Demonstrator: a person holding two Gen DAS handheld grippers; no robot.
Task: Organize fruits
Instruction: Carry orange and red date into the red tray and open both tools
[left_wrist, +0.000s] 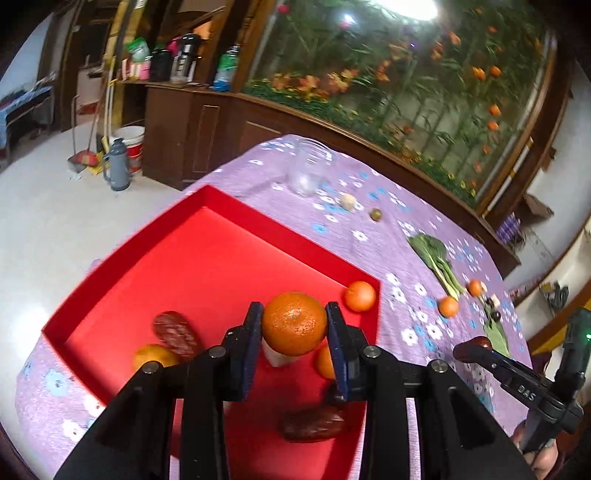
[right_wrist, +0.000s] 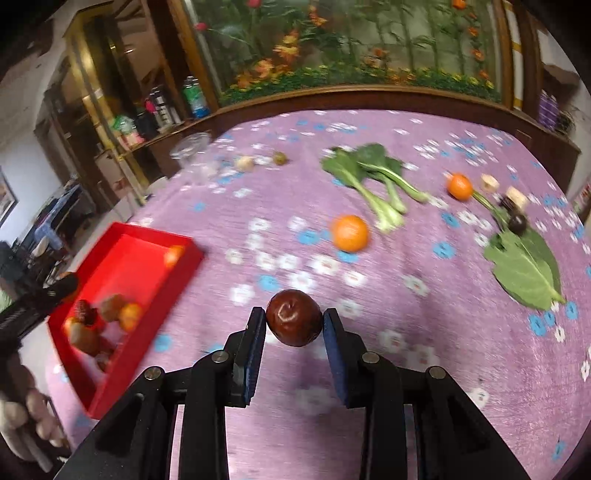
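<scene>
My left gripper (left_wrist: 294, 325) is shut on a large orange (left_wrist: 294, 322) and holds it above the red tray (left_wrist: 207, 199). In the tray lie another orange (left_wrist: 360, 295), several smaller oranges and dark red dates (left_wrist: 175, 331). My right gripper (right_wrist: 294, 319) is shut on a dark red date (right_wrist: 294, 317) above the purple cloth, right of the red tray (right_wrist: 110, 384). It also shows in the left wrist view (left_wrist: 474, 349) to the tray's right. Two oranges lie on the cloth (right_wrist: 349, 233) (right_wrist: 460, 186).
On the purple flowered tablecloth (right_wrist: 424, 350) lie green leafy vegetables (right_wrist: 373, 170), a loose leaf (right_wrist: 524, 269), a clear glass jar (right_wrist: 192, 151), small pale and green fruits (right_wrist: 245, 162), dark small fruits (right_wrist: 517, 221) and pale chunks. A wooden cabinet runs behind the table.
</scene>
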